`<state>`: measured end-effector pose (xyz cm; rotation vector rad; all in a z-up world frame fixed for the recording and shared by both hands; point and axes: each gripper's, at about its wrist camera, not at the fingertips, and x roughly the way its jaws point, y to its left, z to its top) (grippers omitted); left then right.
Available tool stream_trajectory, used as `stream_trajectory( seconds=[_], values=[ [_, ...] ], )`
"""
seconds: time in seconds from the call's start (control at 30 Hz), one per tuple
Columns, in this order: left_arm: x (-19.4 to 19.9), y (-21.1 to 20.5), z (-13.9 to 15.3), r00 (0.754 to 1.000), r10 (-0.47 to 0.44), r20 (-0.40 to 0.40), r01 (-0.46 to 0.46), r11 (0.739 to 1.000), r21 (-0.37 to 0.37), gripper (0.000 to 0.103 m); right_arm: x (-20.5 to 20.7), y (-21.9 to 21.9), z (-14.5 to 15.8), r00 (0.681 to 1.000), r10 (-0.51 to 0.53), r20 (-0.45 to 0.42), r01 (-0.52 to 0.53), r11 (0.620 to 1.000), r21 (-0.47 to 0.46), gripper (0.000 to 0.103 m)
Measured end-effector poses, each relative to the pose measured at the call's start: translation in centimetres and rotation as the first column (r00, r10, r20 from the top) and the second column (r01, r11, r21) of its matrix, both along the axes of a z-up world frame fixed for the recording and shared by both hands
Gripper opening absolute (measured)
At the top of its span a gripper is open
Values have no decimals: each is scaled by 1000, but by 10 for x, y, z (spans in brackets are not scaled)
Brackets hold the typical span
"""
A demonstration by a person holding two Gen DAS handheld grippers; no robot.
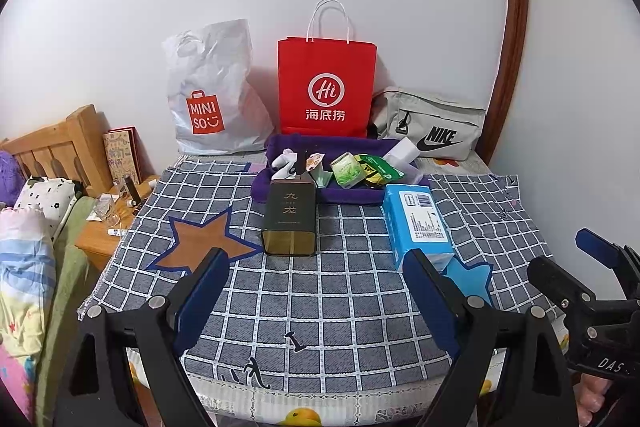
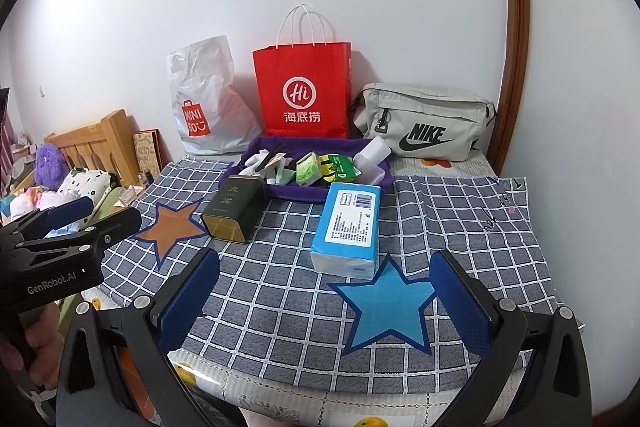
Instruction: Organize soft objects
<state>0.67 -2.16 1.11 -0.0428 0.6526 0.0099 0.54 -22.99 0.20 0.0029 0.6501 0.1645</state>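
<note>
Both tongs hang wide open and empty over the near edge of the tabletop, which is covered in a grey-and-white checked cloth (image 2: 280,291): left tongs (image 1: 316,295), right tongs (image 2: 320,303). Likely soft target: the light-blue soft pack of tissues (image 2: 348,227), lying flat just behind the blue star patch (image 2: 386,307) and in front of the purple fabric tray (image 2: 256,151). Risk, as I judge it: a squeeze across the pack's long faces would crush it, and a shallow pinch could catch only the plastic wrap, so it may slip. The dark olive rectangular tin with gold characters (image 2: 234,211) lies on its side just left of the pack, beside the brown star patch (image 2: 170,231); a wide approach from the left could knock it and send it sliding. The tray is crowded with white socks (image 2: 254,159), green sachets (image 2: 308,169) and a clear plastic box (image 2: 370,167), so anything dropped there may spill over the low rim. Behind stand a red paper bag (image 2: 304,91), a white plastic shopping bag (image 2: 204,99) and a grey zip pouch (image 2: 424,119), all against the wall and well apart from the tongs.
</note>
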Motion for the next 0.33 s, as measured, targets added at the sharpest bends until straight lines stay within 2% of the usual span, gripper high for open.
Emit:
stream_trajectory(
  seconds=[0.33],
  values=[
    [13, 3, -5, 1000, -12, -1, 12, 1000, 9, 88, 10, -2, -4, 1000, 0, -15, 0, 1000, 17, 103]
  ],
)
